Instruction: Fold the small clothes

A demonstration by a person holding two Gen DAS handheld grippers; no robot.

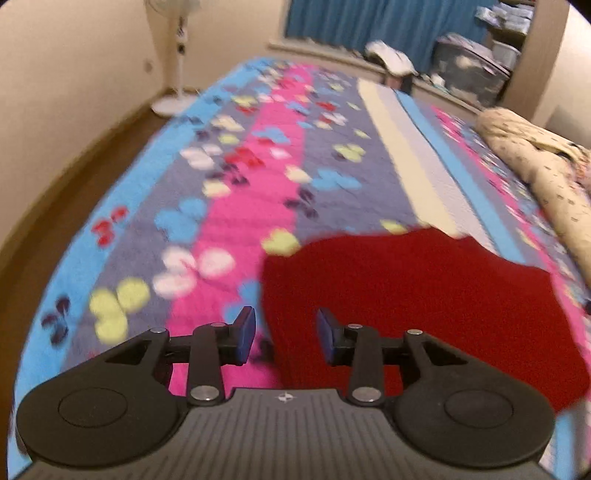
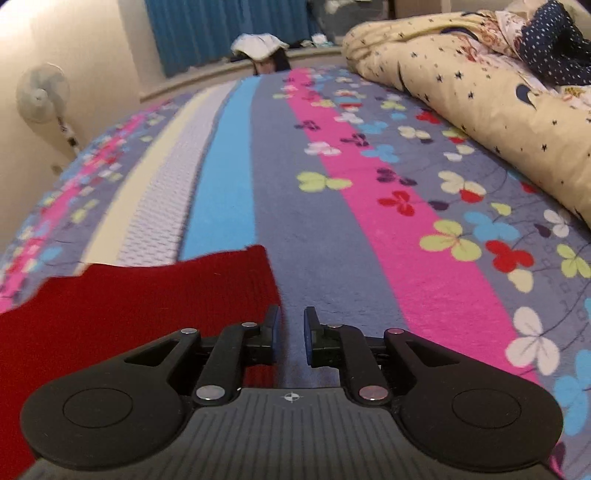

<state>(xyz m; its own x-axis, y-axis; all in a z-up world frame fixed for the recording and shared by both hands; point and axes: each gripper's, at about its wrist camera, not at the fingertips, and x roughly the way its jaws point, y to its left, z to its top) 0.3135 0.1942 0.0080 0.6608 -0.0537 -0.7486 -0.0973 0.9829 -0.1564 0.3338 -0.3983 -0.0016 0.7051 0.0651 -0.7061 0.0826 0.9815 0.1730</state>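
A small dark red garment [image 1: 417, 306] lies flat on the bed's patterned blanket [image 1: 236, 206]. In the left wrist view my left gripper [image 1: 286, 332] is open, low over the garment's left edge, which runs between the fingers. In the right wrist view the same red garment [image 2: 129, 306] lies to the left. My right gripper [image 2: 291, 334] is open with a narrow gap, just right of the garment's right edge, over the blanket [image 2: 369, 206]. Neither gripper holds anything.
A rolled cream quilt with stars [image 2: 480, 88] lies along the bed's right side, also in the left wrist view [image 1: 543, 173]. A standing fan [image 1: 177, 55] is by the wall on the left. Blue curtains [image 2: 207, 29] and clutter lie beyond the bed's far end.
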